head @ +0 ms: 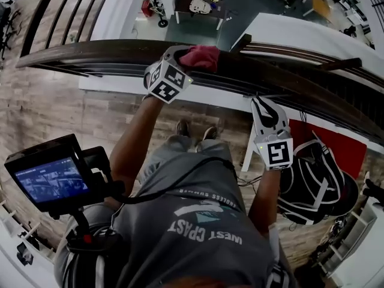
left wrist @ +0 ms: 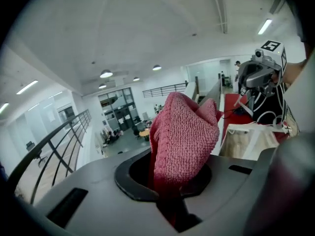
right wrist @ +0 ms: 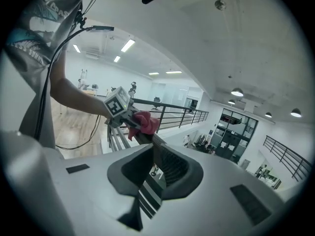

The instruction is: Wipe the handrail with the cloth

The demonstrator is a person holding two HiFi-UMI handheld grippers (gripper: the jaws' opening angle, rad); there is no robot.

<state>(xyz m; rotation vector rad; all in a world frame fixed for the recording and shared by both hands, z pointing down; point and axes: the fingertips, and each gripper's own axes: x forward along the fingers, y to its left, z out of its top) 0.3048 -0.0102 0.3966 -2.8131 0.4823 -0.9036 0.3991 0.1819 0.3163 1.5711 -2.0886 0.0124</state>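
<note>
1. While the person leans over the rail [head: 90,50], the head view shows the left tongs [head: 185,59] holding the cloth [head: 202,57] on its top. The right tongs [head: 264,104] sit farther along, at its near edge.
2. Left gripper view: these tongs are clamped on the red cloth, which bunches loose beyond them. Flattening it would probably wipe wider.
3. Right gripper view: these tongs stand apart, in line with the rail. Long, even strokes look best.

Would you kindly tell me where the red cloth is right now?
In the head view the red cloth sits upper centre on top of the dark handrail, held by the left gripper, and to the left of the right gripper.
</note>
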